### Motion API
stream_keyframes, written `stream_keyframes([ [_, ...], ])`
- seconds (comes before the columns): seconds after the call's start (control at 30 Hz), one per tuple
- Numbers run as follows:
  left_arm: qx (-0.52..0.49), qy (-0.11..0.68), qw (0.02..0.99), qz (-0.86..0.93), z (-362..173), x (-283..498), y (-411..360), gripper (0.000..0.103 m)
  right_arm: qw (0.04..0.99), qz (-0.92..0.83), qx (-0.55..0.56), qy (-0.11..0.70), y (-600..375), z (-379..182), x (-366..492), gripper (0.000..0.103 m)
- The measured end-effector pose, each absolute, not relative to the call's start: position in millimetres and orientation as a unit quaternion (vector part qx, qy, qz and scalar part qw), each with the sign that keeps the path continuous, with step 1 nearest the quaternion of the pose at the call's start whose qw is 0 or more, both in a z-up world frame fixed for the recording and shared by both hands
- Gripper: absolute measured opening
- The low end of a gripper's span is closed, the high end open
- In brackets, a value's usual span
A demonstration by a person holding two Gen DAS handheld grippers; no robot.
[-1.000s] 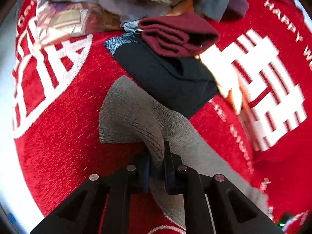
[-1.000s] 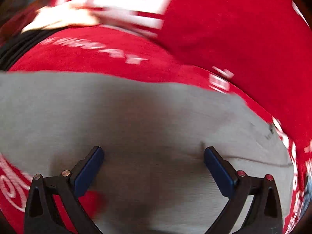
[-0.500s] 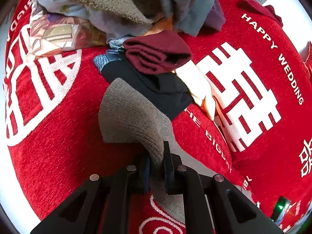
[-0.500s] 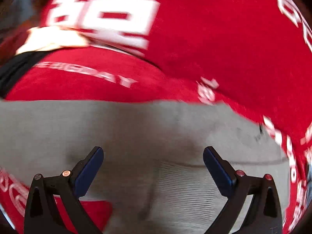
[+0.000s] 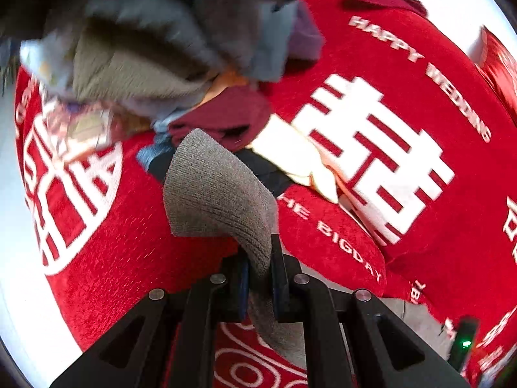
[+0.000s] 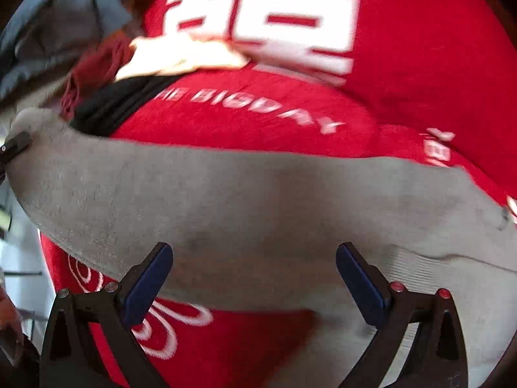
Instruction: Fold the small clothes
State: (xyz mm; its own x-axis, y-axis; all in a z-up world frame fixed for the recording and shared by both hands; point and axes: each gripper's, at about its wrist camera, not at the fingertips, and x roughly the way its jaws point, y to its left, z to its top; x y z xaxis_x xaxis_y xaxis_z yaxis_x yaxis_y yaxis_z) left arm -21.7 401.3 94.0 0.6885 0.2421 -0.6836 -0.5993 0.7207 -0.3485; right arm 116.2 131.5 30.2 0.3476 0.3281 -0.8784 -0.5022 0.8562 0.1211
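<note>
Grey sock, one item, in hand

Grey sock [image 5: 219, 194]: we list it pinched at one end between the closed jaws of the left gripper [image 5: 260, 274], its free end flopped forward above the red cloth [image 5: 97, 258]. Right gripper [image 6: 253, 274]: jaws wide apart over the sock's middle, gripping nothing. Pile of clothes [image 5: 155, 48]: we note it heaped beyond, blurred.

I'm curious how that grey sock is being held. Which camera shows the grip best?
The left wrist view: the left gripper is shut on the grey sock, which stands up between its pads. The right wrist view shows the sock stretched wide under the open right gripper, the pinch only at its far left edge.
</note>
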Motion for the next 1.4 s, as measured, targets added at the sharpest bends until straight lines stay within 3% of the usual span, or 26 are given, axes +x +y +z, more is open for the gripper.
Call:
stream_keyframes([
  [0.33, -0.192, 0.341, 0.908, 0.150, 137, 42, 258, 0.011, 0.864, 0.083, -0.051, 0.494, -81, 54, 135, 0.102],
  [0.57, -0.112, 0.349, 0.929, 0.050, 161, 91, 93, 0.011, 0.878, 0.025, 0.003, 0.478, -205, 66, 125, 0.101],
  [0.9, -0.013, 0.446, 0.895, -0.029, 59, 151, -121, 0.011, 0.874, 0.011, 0.036, 0.484, -291, 39, 111, 0.101],
  [1.17, -0.009, 0.489, 0.871, -0.052, 11, 155, -154, 0.013, 0.874, 0.021, 0.061, 0.481, -320, 33, 103, 0.101],
  [1.23, -0.030, 0.522, 0.849, -0.078, 4, 160, -153, 0.046, 0.875, 0.026, 0.067, 0.478, -319, 35, 101, 0.101],
  [1.27, -0.036, 0.534, 0.840, -0.094, 1, 161, -154, 0.084, 0.876, 0.030, 0.070, 0.476, -318, 36, 99, 0.101],
  [1.3, -0.038, 0.535, 0.839, -0.096, 2, 160, -153, 0.095, 0.877, 0.033, 0.072, 0.474, -318, 37, 98, 0.101],
  [1.4, -0.033, 0.505, 0.858, -0.089, 19, 147, -144, 0.095, 0.878, 0.043, 0.074, 0.471, -316, 40, 91, 0.101],
])
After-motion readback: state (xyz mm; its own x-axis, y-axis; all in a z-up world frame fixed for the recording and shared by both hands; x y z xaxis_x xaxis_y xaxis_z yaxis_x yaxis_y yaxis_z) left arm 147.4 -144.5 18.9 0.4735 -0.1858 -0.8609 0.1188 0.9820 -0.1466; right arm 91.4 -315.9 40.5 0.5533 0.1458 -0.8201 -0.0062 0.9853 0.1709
